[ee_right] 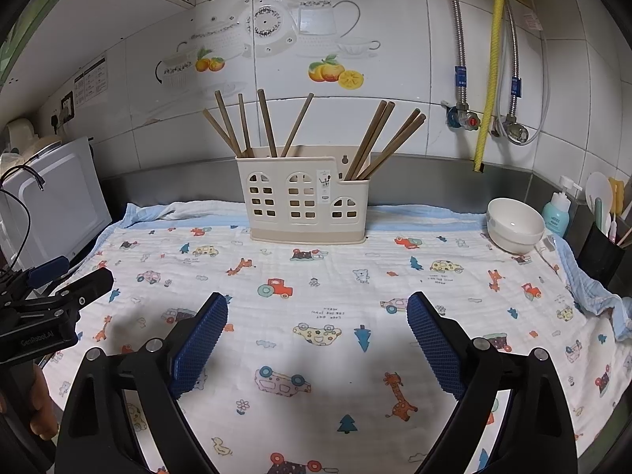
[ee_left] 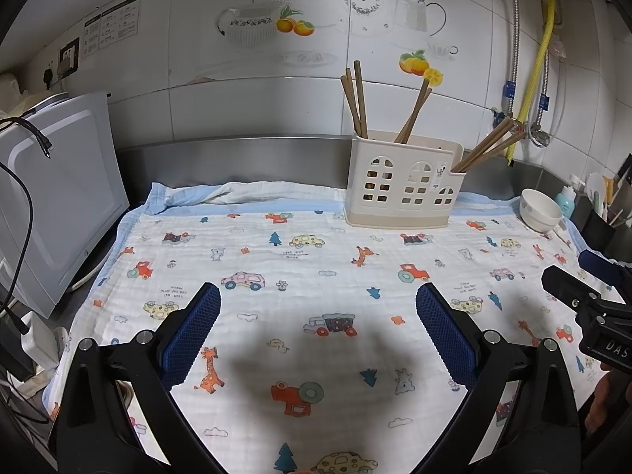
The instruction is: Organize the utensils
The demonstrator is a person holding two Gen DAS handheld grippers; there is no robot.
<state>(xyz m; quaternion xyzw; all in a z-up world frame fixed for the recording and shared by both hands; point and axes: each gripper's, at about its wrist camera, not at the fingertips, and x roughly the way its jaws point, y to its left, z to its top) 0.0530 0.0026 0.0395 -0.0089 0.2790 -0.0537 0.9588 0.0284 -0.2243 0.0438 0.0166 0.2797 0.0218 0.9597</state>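
Observation:
A cream plastic utensil holder (ee_left: 403,183) (ee_right: 304,197) with window cut-outs stands at the back of the patterned cloth. Several brown wooden chopsticks (ee_left: 357,98) (ee_right: 266,122) stand upright in its taller left part, and several more (ee_left: 488,146) (ee_right: 385,138) lean right from its lower right part. My left gripper (ee_left: 318,296) is open and empty above the cloth, well in front of the holder. My right gripper (ee_right: 318,308) is open and empty too, also in front of the holder. Each gripper shows at the edge of the other's view.
A cartoon-print cloth (ee_left: 276,276) (ee_right: 316,296) covers the steel counter. A white bowl (ee_left: 539,209) (ee_right: 515,223) sits at the back right, with a teal bottle (ee_right: 557,215) and a black cup of tools (ee_right: 602,252) beyond. A white appliance (ee_left: 59,205) with cables stands on the left.

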